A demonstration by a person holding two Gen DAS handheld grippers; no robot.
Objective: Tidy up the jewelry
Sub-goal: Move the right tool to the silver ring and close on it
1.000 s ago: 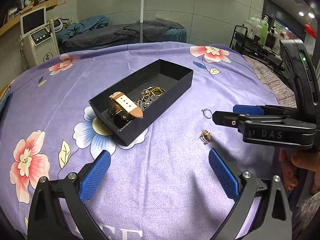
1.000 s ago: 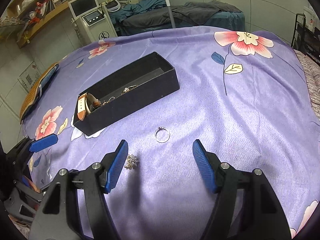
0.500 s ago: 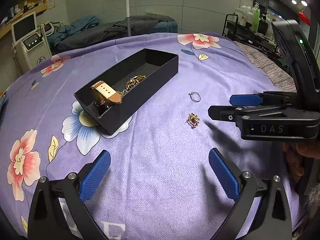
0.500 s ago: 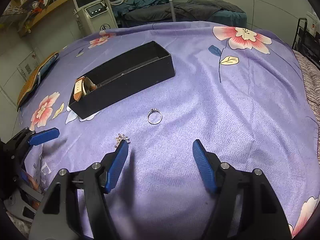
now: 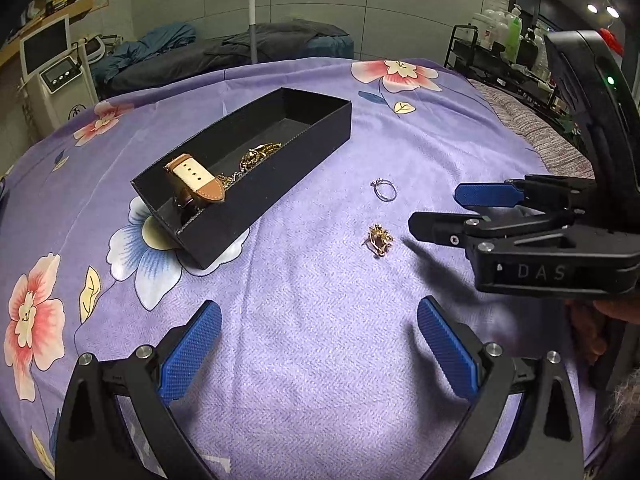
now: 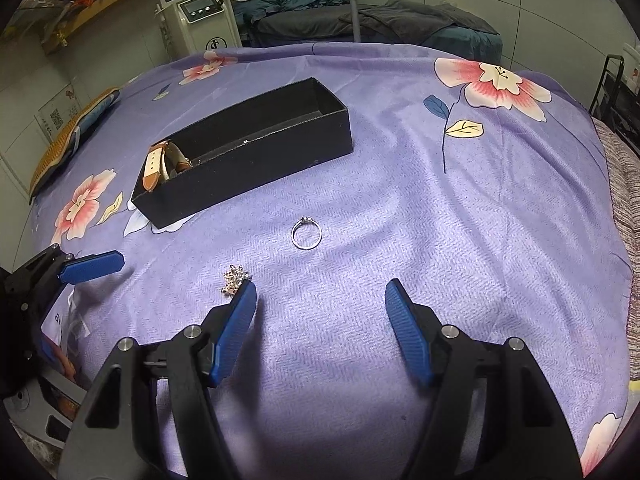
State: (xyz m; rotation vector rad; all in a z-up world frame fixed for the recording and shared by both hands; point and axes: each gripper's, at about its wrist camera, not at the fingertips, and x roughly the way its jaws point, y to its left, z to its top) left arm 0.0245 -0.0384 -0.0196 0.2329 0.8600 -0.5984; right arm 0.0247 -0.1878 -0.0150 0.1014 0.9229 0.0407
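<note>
A long black box (image 5: 256,168) (image 6: 256,160) lies on the purple flowered cloth. It holds a tan-strapped watch (image 5: 196,184) (image 6: 158,164) and gold chains (image 5: 258,154). A silver ring (image 5: 385,189) (image 6: 306,233) and a small gold brooch (image 5: 379,239) (image 6: 235,277) lie on the cloth to the right of the box. My left gripper (image 5: 318,334) is open and empty, above the cloth short of the brooch. My right gripper (image 6: 322,308) (image 5: 436,212) is open and empty; its left fingertip is right beside the brooch, the ring ahead between its fingers.
The cloth (image 6: 440,208) covers a round table. Beyond it stand a treatment bed with dark blankets (image 5: 256,48), a white machine with a screen (image 6: 196,8) and a cart of bottles (image 5: 508,44). A woven cushion (image 6: 68,136) lies at the table's left edge.
Both grippers have pulled back from the box and stayed open. The ring and the brooch now sit further out ahead of the right fingers. The jewelry has not moved on the cloth.
</note>
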